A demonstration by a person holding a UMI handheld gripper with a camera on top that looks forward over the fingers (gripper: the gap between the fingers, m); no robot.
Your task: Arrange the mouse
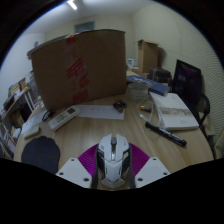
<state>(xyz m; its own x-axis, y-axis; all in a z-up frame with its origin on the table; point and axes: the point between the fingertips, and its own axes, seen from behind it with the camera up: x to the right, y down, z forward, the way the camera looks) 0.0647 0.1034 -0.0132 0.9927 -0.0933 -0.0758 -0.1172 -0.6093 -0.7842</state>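
Note:
A white and grey mouse [113,158] sits between my fingers with its nose pointing away from me. The magenta pads [88,156] press against both of its sides. My gripper [113,165] is shut on the mouse, over the near edge of the wooden table [120,128]. The rear of the mouse is hidden at the bottom of the view. I cannot tell whether the mouse rests on the table or hangs just above it.
A large cardboard box [78,65] stands at the back of the table. A white remote [62,118] and a sheet of paper [100,112] lie ahead left. An open book [172,110] and a long black item [165,133] lie ahead right. A dark rounded object [40,152] is near left.

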